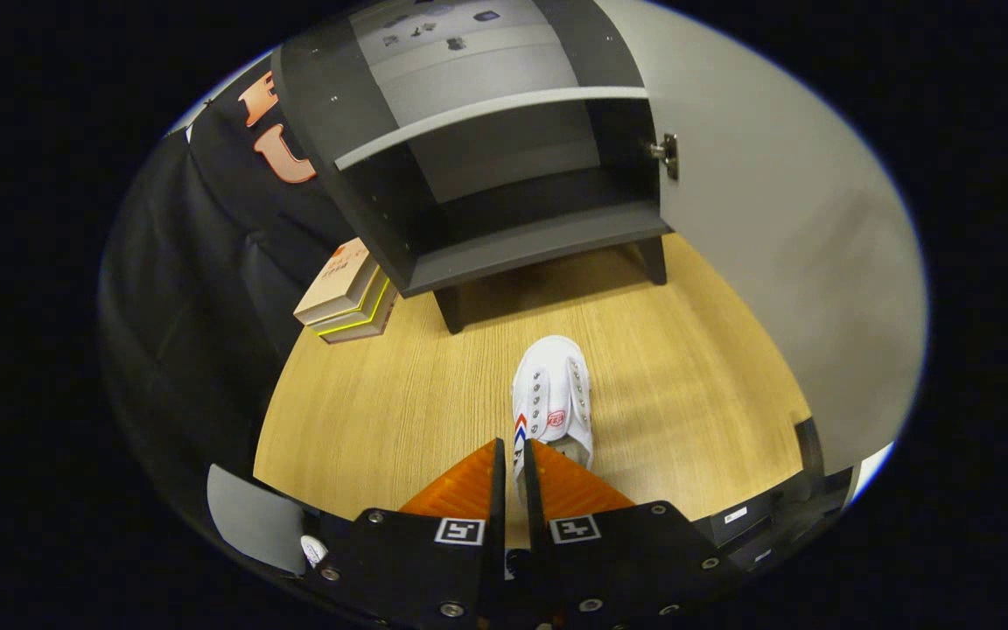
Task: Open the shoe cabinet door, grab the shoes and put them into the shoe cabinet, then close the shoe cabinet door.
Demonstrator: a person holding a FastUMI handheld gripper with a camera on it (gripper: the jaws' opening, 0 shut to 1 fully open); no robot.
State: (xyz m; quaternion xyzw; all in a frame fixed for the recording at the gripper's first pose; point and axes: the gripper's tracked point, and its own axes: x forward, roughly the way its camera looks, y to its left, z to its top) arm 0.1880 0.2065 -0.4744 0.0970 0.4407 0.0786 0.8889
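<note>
Shoe (552,404): white canvas sneaker with metal eyelets, toe pointing toward cabinet, on wooden floor, its side wall pinched between gripper (514,455) fingers | Shoe cabinet (504,245): dark grey, one shelf | Cabinet door (784,227): light grey, swung open.

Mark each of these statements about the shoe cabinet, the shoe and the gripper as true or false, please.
1. The shoe cabinet door is open. True.
2. A shoe already lies on the cabinet's lower shelf. False: the white sneaker is outside, above the wooden floor in front of the cabinet.
3. The gripper is shut on the sneaker's side wall at the heel end. True: both fingers press on it.
4. The stacked boxes stand inside the cabinet. False: they stand on the floor beside its outer side.
5. The sneaker's toe points away from the cabinet. False: it points toward it.
</note>
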